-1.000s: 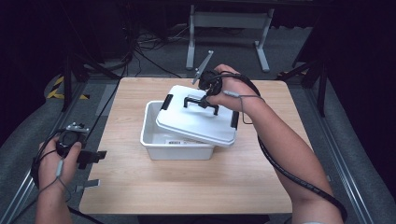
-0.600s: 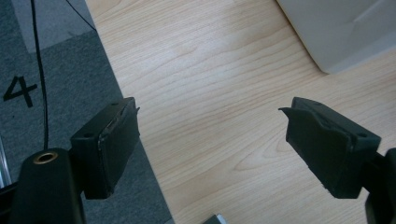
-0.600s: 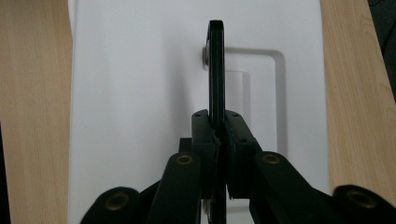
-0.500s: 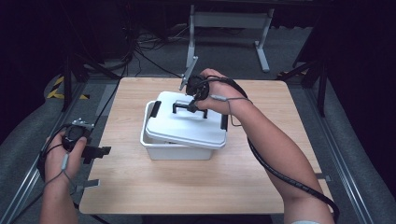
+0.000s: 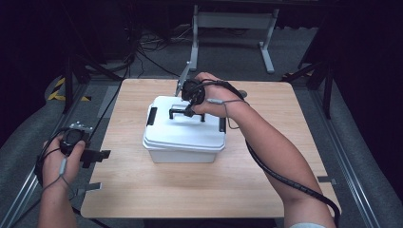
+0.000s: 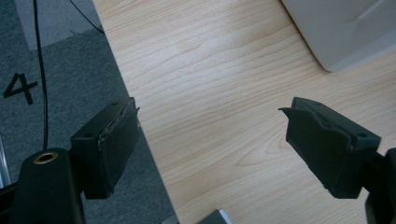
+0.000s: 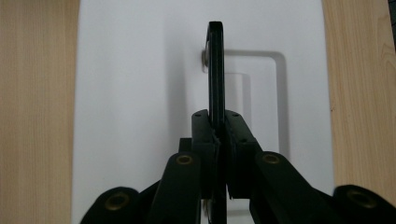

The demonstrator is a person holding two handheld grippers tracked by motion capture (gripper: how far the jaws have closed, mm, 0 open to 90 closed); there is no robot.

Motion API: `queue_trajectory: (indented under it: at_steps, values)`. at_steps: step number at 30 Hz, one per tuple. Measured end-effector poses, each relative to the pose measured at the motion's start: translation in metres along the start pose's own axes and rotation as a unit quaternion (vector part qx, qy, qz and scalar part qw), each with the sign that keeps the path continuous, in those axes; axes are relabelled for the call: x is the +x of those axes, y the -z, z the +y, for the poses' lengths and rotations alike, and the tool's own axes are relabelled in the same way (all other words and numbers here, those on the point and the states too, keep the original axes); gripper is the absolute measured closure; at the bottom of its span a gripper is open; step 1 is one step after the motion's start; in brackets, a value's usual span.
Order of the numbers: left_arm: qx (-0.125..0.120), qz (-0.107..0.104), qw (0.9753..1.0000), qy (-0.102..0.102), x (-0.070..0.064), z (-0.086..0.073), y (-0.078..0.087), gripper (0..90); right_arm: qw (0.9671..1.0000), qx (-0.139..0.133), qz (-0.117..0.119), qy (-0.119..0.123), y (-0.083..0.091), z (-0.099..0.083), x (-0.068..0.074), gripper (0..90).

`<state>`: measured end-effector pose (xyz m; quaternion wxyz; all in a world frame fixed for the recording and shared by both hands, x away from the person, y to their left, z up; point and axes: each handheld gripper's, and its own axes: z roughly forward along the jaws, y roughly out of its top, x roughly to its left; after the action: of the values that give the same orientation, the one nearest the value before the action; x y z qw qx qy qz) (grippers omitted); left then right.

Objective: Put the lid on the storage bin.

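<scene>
Nearest the person, the left gripper [image 5: 97, 156] hangs at the left edge of the tabletop [image 5: 142, 190], its jaws spread wide with nothing between them; in the left gripper view they frame bare wood and a corner of the white box [image 6: 345, 32] well apart from them. This hand has hardly shifted over the last second and seems to be waiting. Farther in, the box [image 5: 183, 152] sits near the middle of the tabletop, and here is the change: a second ago the lid [image 5: 185, 128] lay askew, tilted and pushed toward the right over the box, whereas now it lies flat and square, its edges lined up with the rim all round. The right gripper [image 5: 190, 110] is clamped on the black handle [image 5: 183, 111] at the lid's centre; the right gripper view shows both jaws pressed tight against the thin upright bar of the handle [image 7: 215, 70]. So the lid looks seated, though whether the side latches [image 5: 152, 116] have caught is hard to tell from above. If it is down properly, letting go of the handle would likely come next.
</scene>
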<state>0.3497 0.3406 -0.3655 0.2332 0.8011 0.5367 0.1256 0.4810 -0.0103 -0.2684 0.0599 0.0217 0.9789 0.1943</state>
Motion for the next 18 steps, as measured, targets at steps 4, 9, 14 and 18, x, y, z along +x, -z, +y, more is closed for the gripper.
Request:
queue_trajectory:
  at_steps: [4,9,14,18]
  values:
    - [0.002,0.000,1.0000,0.004,0.0003,-0.0018,0.0009,17.7,1.0000,-0.002,0.001,0.005,-0.0007,0.0008,-0.0026,85.0]
    - [0.003,0.001,1.0000,0.002,0.0002,-0.0028,0.0010,17.7,0.9999,-0.004,0.003,0.010,-0.0002,0.0005,-0.0032,85.0]
    - [0.003,0.001,1.0000,0.005,0.0014,-0.0042,0.0021,17.7,0.9999,-0.008,0.003,0.014,0.0030,0.0019,-0.0029,85.0]
    - [0.001,0.004,1.0000,0.006,0.0016,-0.0046,0.0021,17.7,0.9996,-0.018,0.008,0.022,0.0060,0.0048,-0.0032,85.0]
